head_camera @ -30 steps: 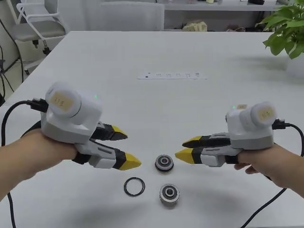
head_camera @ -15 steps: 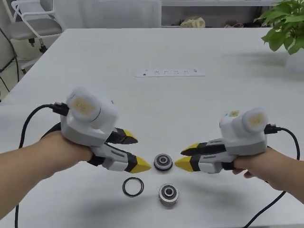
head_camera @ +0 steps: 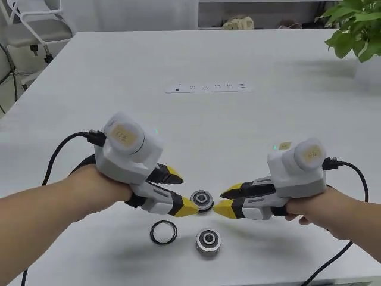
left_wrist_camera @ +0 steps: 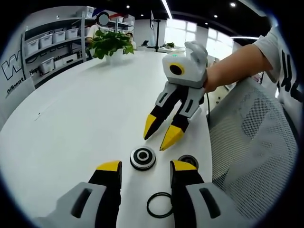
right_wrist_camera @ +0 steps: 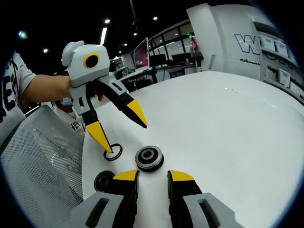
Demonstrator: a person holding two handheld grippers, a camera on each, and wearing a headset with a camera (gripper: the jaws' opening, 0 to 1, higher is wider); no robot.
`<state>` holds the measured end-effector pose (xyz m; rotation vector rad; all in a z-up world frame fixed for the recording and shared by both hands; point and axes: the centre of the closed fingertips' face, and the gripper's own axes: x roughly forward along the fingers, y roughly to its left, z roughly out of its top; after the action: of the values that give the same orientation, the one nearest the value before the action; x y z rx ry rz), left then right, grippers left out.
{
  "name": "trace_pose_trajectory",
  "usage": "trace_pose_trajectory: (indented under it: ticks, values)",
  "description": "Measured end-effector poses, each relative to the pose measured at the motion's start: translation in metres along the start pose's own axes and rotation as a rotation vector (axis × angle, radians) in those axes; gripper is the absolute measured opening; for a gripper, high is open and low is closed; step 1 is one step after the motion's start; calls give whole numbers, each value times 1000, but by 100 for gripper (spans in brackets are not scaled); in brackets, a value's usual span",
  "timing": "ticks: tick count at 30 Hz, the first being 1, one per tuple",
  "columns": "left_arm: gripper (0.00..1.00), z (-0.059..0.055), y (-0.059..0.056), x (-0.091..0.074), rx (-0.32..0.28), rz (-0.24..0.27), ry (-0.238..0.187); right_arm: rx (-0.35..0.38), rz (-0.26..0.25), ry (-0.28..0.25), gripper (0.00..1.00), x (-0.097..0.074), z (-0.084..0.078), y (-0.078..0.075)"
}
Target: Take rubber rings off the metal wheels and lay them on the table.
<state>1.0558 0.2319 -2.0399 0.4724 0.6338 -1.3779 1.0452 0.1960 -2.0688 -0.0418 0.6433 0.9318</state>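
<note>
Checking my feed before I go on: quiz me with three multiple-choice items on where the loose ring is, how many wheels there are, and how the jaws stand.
1. Where does the loose rubber ring lie?
A. Still around a wheel.
B. On the chair.
C. Flat on the table, beside the nearer wheel.

2. How many metal wheels are on the table?
A. One.
B. Two.
C. Four.

3. How do the jaws of the left gripper and the right gripper stand?
A. Both open, holding nothing.
B. Left shut on the ring.
C. Both shut on one wheel.

Answers:
1 C: the head view shows the ring lying free, to the left of that wheel.
2 B: there is the nearer wheel, and the farther wheel between the two grippers.
3 A: each gripper view shows a gap between its own jaws, with nothing in it.
</note>
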Motion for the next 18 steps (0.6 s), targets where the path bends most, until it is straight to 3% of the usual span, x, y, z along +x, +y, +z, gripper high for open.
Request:
trace_pose_trajectory:
  ticks: [18]
  values:
    - [19,-4,0,27,-5,-28,35,15,-3,5,21,1,-5,-3]
